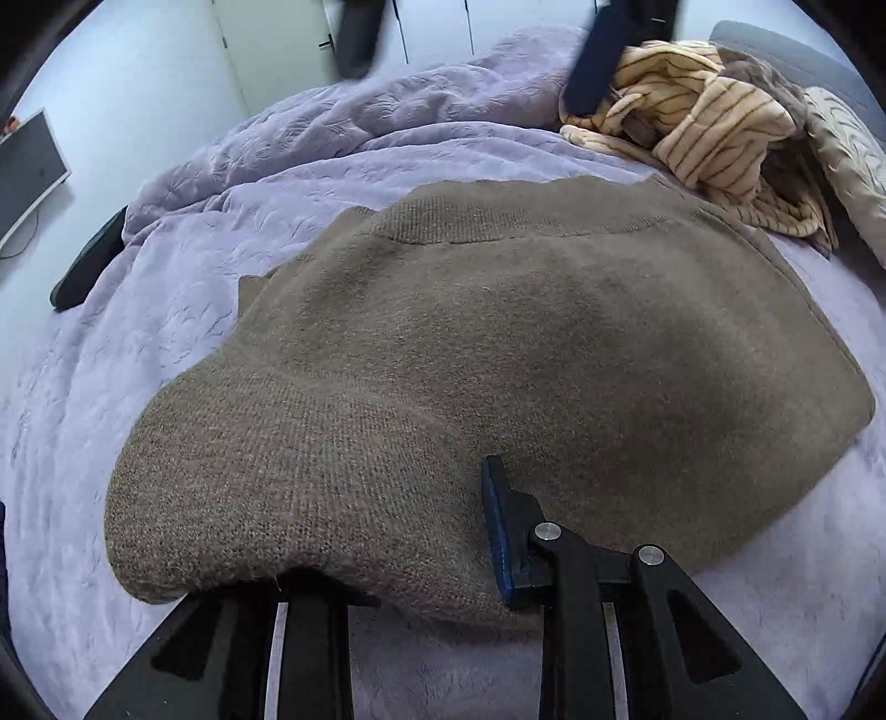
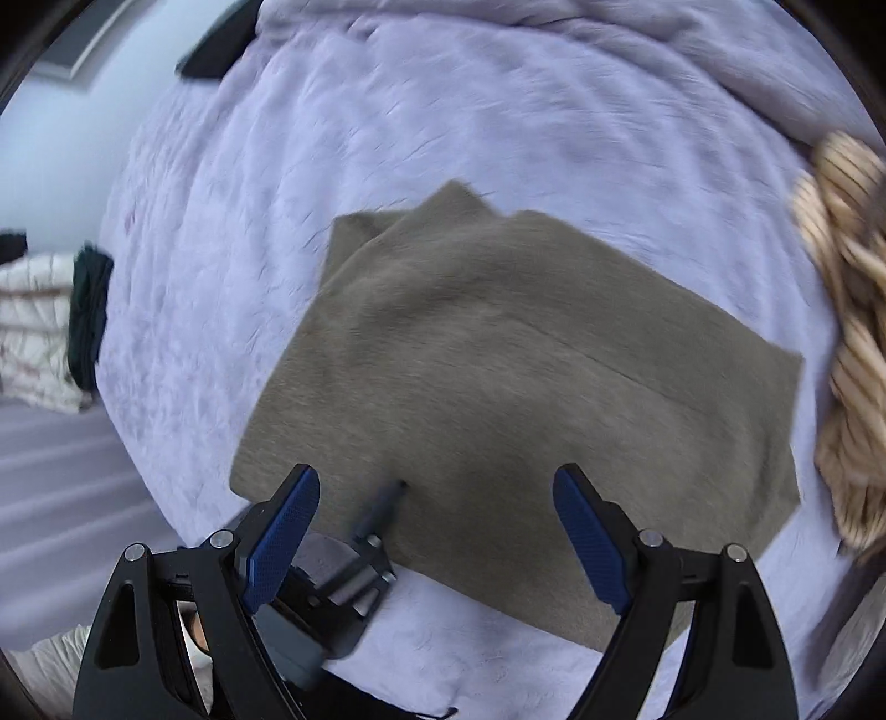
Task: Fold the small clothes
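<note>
Brown knit sweater [image 1: 498,343] lies folded on the lilac bedspread [image 1: 166,354], roughly rectangular in the right wrist view [image 2: 515,376], w/ a sleeve or corner poking out at its far left edge. Ribbed band runs across its far side in the left wrist view.

Left gripper [image 1: 421,531]: near edge of the sweater is draped over its left finger, which is hidden under the fabric; right finger w/ blue pad [image 1: 498,526] stands bare on top of the knit. Jaws are spread wide, not clamping anything. Sweater fills the space btwn and ahead of the jaws. From the right wrist cam the left gripper [image 2: 382,509] shows at the sweater's near-left edge, its tip touching the fabric.

Right gripper [image 2: 437,531] hangs above the sweater, jaws wide apart, nothing btwn them; both blue pads [image 2: 288,531] bare. Sweater sits straight ahead of and btwn the jaws, bedspread below them. View is motion-blurred.

Beyond the sweater, ahead-right of the left jaws: heap of cream striped clothes [image 1: 703,122], close beside the sweater's far right corner; contact unclear. Same heap at the far right of the right jaws [image 2: 847,332]. Patterned pillow [image 1: 853,160] right of the heap. Bunched bedspread ridge ahead-left. White closet doors [image 1: 277,50] past the bed; monitor [image 1: 27,171] far left.
</note>
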Tool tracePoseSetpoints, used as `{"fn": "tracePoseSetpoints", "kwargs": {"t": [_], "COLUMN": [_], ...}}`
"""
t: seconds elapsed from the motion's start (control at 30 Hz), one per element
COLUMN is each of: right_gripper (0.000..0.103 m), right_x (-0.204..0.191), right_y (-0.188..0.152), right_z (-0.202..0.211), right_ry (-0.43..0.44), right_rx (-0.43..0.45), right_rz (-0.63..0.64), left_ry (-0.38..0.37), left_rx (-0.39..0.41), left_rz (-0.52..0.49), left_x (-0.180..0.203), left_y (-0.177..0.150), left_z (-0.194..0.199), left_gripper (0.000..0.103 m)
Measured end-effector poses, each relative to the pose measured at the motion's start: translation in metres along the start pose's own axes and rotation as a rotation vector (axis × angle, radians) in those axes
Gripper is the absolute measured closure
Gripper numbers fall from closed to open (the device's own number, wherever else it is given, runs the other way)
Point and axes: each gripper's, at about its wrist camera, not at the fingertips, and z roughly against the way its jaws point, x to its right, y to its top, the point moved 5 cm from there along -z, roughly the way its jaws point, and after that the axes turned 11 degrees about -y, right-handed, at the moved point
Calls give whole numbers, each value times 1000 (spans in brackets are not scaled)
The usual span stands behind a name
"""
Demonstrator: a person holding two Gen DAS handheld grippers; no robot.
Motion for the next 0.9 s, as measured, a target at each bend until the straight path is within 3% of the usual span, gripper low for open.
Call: {"fn": "tracePoseSetpoints", "kwargs": {"t": [0.17,0.3,0.57,0.63,0.67,0.7,0.73,0.77,0.9], "right_gripper": [14,14,14,14,22,51,65,81,93], "right_x": [-68,-107,-141,-142,-142,-140,-136,-130,-97], "right_y": [38,51,49,45,43,43,43,44,42], "right_z": [-39,-72,-140,-148,-147,-144,-138,-128,-85], "right_ry": [-23,-93,-263,-304,-315,-328,-343,-289,-120], "right_rx": [-155,-264,-440,-449,-435,-414,-388,-365,-230], "right_rz": [144,217,292,322,340,352,352,314,188], "left_ry": [2,17,28,27,25,23,19,16,3], "left_rx": [-3,-4,-5,-7,-9,-10,-11,-9,29], "left_rz": [-11,-34,-41,-34,-31,-27,-23,-19,-16], "left_x": [3,7,8,8,8,7,7,7,10], "left_y": [0,-4,-5,-4,-4,-4,-2,-1,13], "left_z": [-1,1,-2,-3,-3,-3,-3,-2,9], "left_gripper": [75,75,75,75,75,75,75,75,75]}}
